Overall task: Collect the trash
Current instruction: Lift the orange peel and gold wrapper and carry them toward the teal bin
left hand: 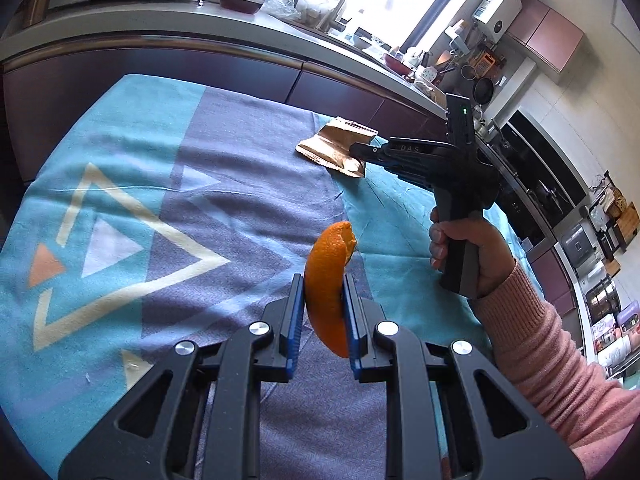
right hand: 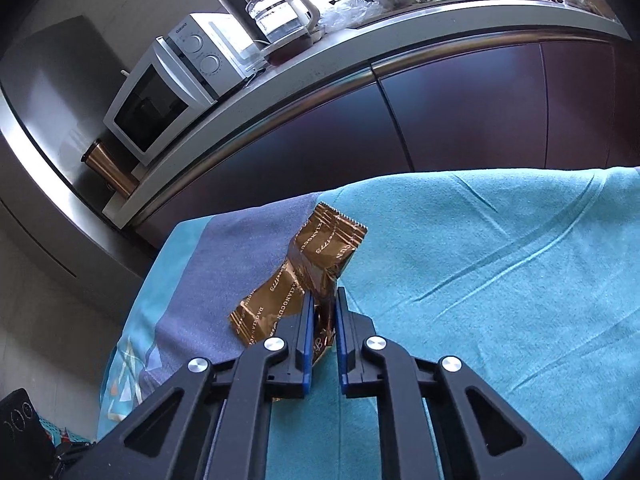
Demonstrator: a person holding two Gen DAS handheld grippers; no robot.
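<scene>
Right gripper pinched the light, crinkly gold foil wrapper mid-body; left gripper clamped the soft curved orange peel.

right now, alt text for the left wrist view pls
The left gripper is shut on a curved orange peel above a teal and purple patterned tablecloth. Beyond it, the right gripper pinches a brown snack wrapper.

Home kitchen: microwave, kettle, countertop.
</scene>
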